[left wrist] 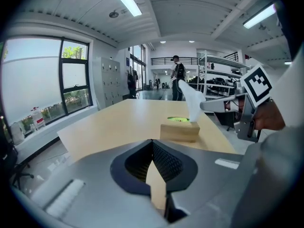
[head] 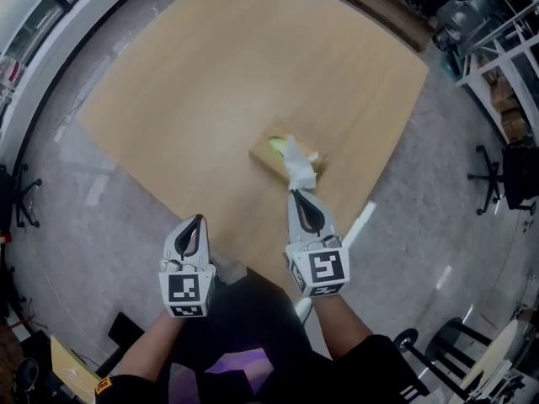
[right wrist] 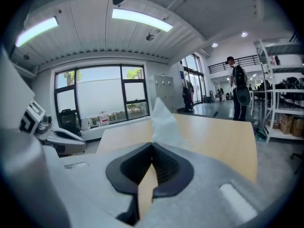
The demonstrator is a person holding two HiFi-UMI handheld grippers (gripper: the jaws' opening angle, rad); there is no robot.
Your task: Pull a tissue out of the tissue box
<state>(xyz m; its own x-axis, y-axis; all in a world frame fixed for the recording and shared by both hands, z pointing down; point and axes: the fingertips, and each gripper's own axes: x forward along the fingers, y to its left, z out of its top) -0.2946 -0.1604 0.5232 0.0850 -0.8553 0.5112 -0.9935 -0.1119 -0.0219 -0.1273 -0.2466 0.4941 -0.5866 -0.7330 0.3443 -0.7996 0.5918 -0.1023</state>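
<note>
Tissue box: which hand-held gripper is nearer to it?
Right. The right hand-held gripper sits just short of the tissue box, shut on the tissue; the left hand-held gripper is farther back and left, shut, empty.

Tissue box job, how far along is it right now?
Done: the right gripper is shut on the tissue, which stands drawn up out of the tissue box on the table. In hand: the pull itself. In the left gripper view the tissue's lower end seems to meet the box's slot. Left: lifting it fully clear. The left gripper is shut, empty and apart from the box.
</note>
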